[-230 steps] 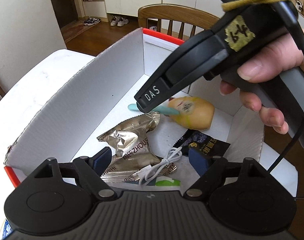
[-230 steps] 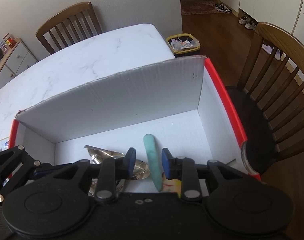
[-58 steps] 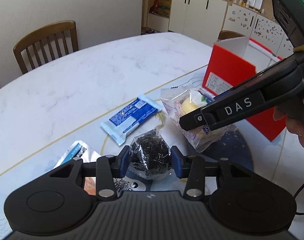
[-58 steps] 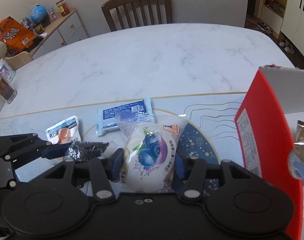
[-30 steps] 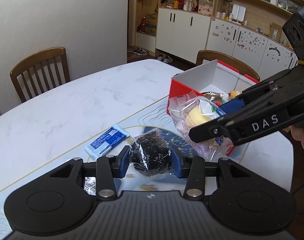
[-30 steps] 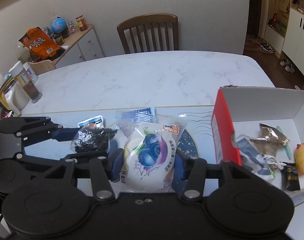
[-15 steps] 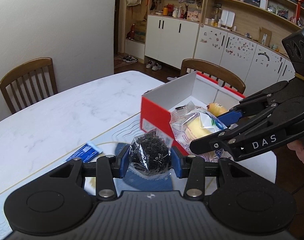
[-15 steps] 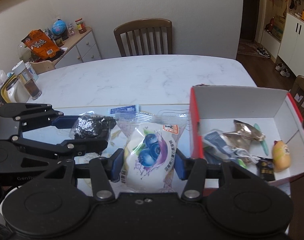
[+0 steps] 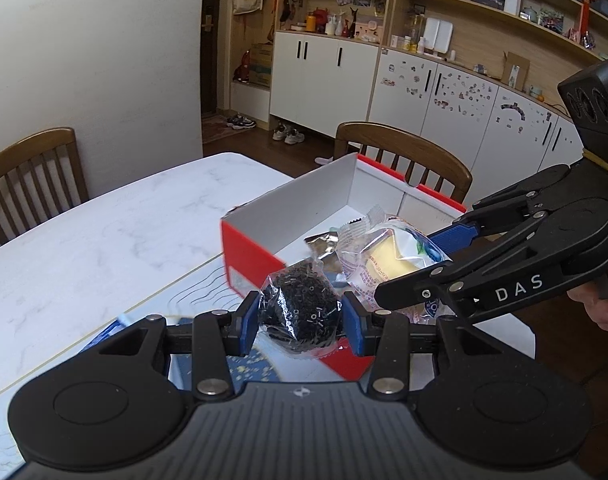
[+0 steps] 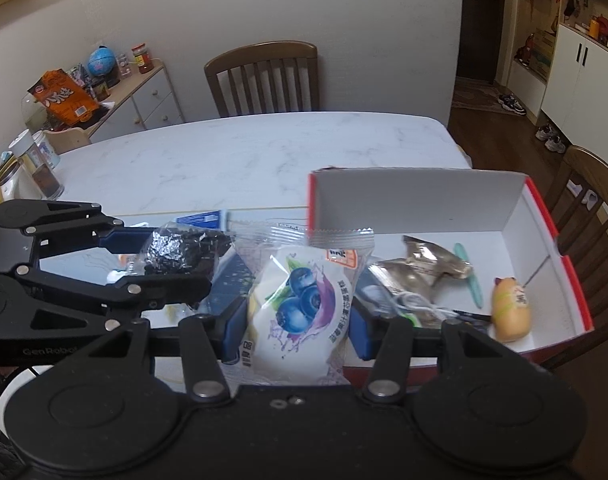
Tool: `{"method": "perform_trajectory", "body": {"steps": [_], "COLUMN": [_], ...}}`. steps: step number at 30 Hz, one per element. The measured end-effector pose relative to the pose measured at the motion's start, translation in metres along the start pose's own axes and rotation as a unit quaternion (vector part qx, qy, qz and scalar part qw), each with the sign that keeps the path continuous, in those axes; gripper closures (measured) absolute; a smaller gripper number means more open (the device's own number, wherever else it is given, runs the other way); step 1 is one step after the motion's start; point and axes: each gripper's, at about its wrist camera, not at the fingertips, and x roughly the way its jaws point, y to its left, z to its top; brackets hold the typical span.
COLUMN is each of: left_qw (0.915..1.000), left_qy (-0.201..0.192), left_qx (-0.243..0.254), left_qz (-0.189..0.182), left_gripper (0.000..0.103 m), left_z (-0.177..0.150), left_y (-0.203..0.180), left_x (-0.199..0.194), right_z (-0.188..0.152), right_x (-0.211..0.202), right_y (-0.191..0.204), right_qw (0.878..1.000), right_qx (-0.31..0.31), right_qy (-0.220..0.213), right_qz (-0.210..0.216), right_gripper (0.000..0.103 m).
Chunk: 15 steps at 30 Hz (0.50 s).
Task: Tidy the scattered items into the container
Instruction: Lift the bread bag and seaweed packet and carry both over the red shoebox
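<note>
The left gripper (image 9: 300, 322) has its blue pads pressed on both sides of a small clear bag of dark, crumbly black pieces (image 9: 300, 312), and it holds this bag in the air, near the red front corner of the container. The right gripper (image 10: 296, 322) is closed on a white plastic snack packet with blueberries printed on it (image 10: 300, 312); in the left wrist view this same packet (image 9: 388, 256) hangs over the near part of the container. The container is an open cardboard box, red outside and white inside (image 10: 540, 216), and it stands at the right side of the white marble-pattern table (image 10: 244, 152). Inside the box lie a crumpled gold foil packet (image 10: 420, 268), a white coiled cable (image 10: 416, 304), a thin teal stick (image 10: 470, 276) and a small yellow hamster-shaped toy (image 10: 510, 308). On the table, to the left of the box and behind the two grippers, a blue and white flat wrapper (image 10: 202, 218) lies on a dark blue patterned mat (image 9: 248, 368). Wooden chairs (image 10: 264, 76) stand at the far edge of the table.
</note>
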Motion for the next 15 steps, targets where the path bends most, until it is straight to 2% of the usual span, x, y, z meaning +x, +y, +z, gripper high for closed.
{"method": "perform_trajectory", "body": {"steps": [15], "left_qw": [0.9997], "left_qy": [0.010], "left_qx": [0.021], "left_qz": [-0.008], "left_gripper": [0.061], "left_z": [0.029], "left_y": [-0.036], "left_x": [0.050], "right_z": [0.000], "right_x": [-0.001], "right_y": [-0.070], "right_qw": [1.000], "right_qx": [0.008], "right_qy": [0.006], "right_qz": [-0.026], "right_gripper": [0.052]}}
